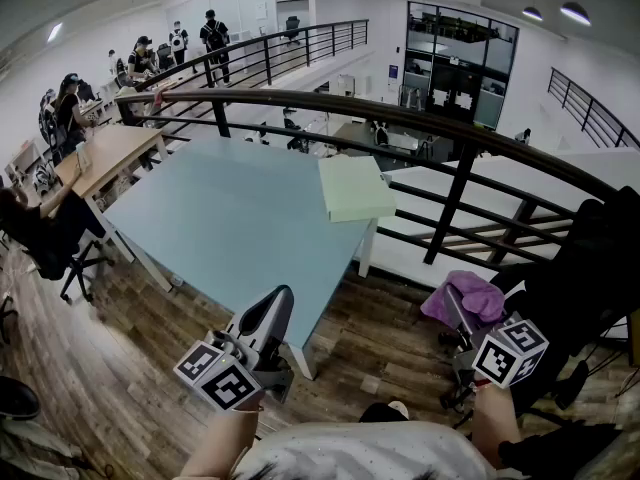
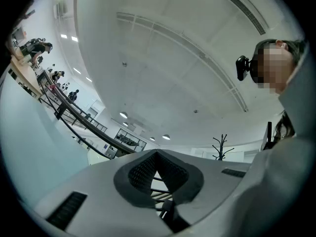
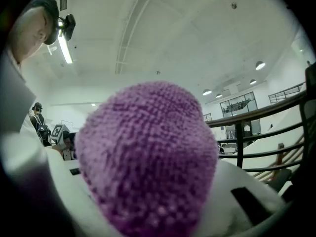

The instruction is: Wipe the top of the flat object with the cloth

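While right gripper point(image 1: 463, 318) pinches purple cloth point(image 3: 148, 157) | left gripper point(image 1: 278, 304) pressed together

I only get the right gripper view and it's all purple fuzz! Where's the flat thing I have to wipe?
Observer: The pale green flat object lies at the far right corner of the blue table, next to the railing.
Operator: Is my cloth touching it?
Observer: No. The head view shows the purple cloth clamped in the right gripper over the wooden floor, off the table's near right side.
Operator: What's my other gripper holding?
Observer: Nothing. The left gripper is shut and empty, low by the table's near corner.
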Demonstrator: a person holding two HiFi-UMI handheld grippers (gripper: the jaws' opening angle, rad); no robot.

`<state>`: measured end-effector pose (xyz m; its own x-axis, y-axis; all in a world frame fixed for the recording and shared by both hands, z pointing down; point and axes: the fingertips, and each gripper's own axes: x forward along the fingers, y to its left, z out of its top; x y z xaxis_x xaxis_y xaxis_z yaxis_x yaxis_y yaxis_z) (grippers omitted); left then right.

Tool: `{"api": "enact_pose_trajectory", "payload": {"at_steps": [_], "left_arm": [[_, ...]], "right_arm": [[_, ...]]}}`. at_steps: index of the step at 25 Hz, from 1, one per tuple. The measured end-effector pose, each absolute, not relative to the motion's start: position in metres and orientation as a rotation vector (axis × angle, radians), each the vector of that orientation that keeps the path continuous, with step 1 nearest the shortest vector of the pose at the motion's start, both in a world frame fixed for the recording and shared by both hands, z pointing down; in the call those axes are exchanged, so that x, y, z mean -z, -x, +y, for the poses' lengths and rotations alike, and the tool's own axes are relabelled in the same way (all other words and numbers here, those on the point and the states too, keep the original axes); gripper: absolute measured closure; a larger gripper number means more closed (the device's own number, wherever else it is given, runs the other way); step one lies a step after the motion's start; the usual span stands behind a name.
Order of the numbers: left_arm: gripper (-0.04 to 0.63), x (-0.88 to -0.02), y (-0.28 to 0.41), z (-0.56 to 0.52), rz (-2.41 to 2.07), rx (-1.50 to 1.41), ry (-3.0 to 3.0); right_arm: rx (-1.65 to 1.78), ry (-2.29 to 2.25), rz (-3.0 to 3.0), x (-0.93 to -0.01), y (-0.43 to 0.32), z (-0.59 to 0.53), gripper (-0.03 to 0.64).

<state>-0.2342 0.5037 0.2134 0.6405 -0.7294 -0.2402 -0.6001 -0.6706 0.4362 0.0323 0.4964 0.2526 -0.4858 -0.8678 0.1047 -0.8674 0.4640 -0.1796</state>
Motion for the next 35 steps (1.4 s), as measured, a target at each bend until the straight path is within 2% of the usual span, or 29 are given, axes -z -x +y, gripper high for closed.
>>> {"api": "enact_pose_trajectory", "payload": {"at_steps": [6, 12, 19, 21, 26, 35], "left_arm": [[0.595, -0.220, 0.223, 0.481, -1.091, 0.545, -2.527], [0.594, -0.237, 0.211, 0.407, -1.181, 0.503, -2.497], [0.594, -0.349, 0.201, 0.335, -1.309, 0.476, -2.458], [0.594, -0.336, 0.194, 0.300, -1.375, 0.469, -2.451], [0.595, -0.240, 0.145, 0.187, -1.532, 0.478, -2.401], [0.595, -0.235, 0.123, 0.101, -1.565, 0.467, -2.411]], "right_arm": [[0.328, 1.601, 2.698, -0.255, -0.047, 0.471, 0.583], [0.335, 1.580, 2.705, -0.275, -0.070, 0.388, 0.583], [0.188, 1.420, 2.848, -0.384, -0.072, 0.313, 0.583], [0.181, 1.297, 2.836, -0.365, -0.081, 0.276, 0.583], [0.211, 1.098, 2.830, -0.253, -0.132, 0.156, 0.581], [0.279, 1.052, 2.924, -0.271, -0.128, 0.055, 0.581]]}}
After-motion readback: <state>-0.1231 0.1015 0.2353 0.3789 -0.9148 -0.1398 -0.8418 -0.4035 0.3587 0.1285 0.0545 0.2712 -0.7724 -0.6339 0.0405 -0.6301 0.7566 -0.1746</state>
